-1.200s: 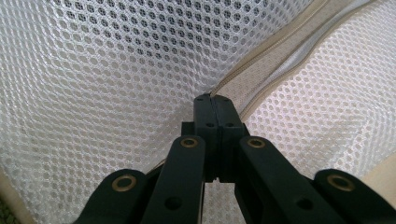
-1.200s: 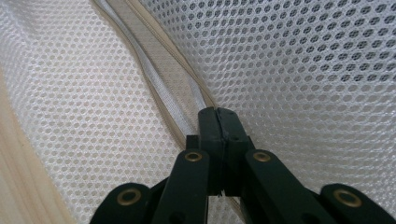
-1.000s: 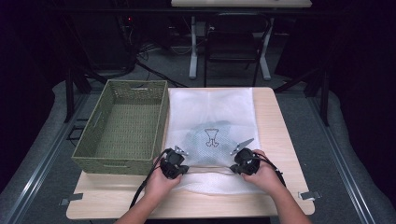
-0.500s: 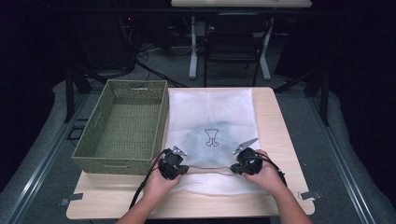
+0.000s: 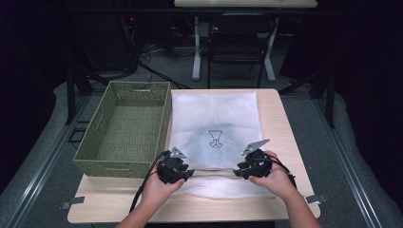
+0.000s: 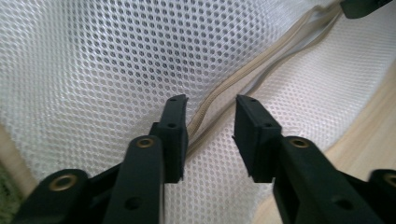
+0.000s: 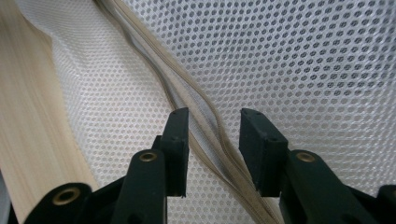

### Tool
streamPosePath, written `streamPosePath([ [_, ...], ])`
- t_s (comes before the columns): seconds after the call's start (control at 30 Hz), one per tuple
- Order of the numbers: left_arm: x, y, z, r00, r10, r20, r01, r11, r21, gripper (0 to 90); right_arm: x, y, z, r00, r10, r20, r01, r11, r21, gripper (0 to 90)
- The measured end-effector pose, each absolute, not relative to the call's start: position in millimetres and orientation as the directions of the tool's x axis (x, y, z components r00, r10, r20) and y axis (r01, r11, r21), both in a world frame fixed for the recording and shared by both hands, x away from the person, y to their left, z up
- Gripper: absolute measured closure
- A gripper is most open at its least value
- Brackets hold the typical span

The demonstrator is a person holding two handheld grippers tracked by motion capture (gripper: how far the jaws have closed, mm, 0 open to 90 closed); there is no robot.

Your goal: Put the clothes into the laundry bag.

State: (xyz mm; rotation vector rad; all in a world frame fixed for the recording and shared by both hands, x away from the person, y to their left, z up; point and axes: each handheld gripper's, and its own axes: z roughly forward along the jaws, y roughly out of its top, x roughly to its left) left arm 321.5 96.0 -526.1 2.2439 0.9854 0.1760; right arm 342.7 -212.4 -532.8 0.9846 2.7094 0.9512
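A white mesh laundry bag (image 5: pixel 216 114) with a pale beige zipper (image 6: pixel 261 60) lies flat on the light wooden desk (image 5: pixel 280 118), its long side running away from the person. Through the mesh a rounded pale garment with a small dark printed figure (image 5: pixel 215 138) shows, lying in the half of the bag nearer the person. The zipper runs across the bag's near end, slightly rumpled, and its two tapes part a little in the right gripper view (image 7: pixel 196 98).

At the bag's near left corner the left gripper (image 5: pixel 189 172) sits low over the mesh, held in the person's left hand (image 5: pixel 159 187). Its black fingers (image 6: pixel 173 135) are released, standing apart with the zipper line passing between them, and nothing is pinched. At the bag's near right corner the right gripper (image 5: pixel 236 172) is held the same way in the right hand (image 5: pixel 275 180). Its fingers (image 7: pixel 175 144) are also spread, straddling the zipper tapes, and I cannot tell whether they touch the mesh. The two grippers face each other along the zipper, well apart.

Just left of the bag, touching its long edge, stands an olive-green woven rectangular basket (image 5: pixel 95 137) with cut-out handles. Beyond the bag's far end, off the desk, a dark chair (image 5: pixel 237 45) stands on the floor.
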Motion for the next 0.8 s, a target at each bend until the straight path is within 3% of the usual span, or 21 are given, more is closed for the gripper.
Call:
streamPosePath([
  [0.27, 298, 128, -508, 0.704, 0.701, -0.114, 0.573, -0.465, 0.675, 50.4, 328, -211, -513, -0.766, 0.642, 0.037, 0.518, 0.581, 0.627, 53.7],
  [0.47, 280, 146, -511, 0.704, 0.700, -0.119, 0.575, -0.464, 0.674, 50.1, 307, -207, -513, -0.732, 0.680, 0.031, 0.522, 0.531, 0.667, 48.8],
  [0.8, 268, 164, -529, 0.687, 0.717, -0.116, 0.582, -0.448, 0.678, 50.2, 291, -207, -533, -0.724, 0.690, -0.004, 0.486, 0.514, 0.706, 50.4],
])
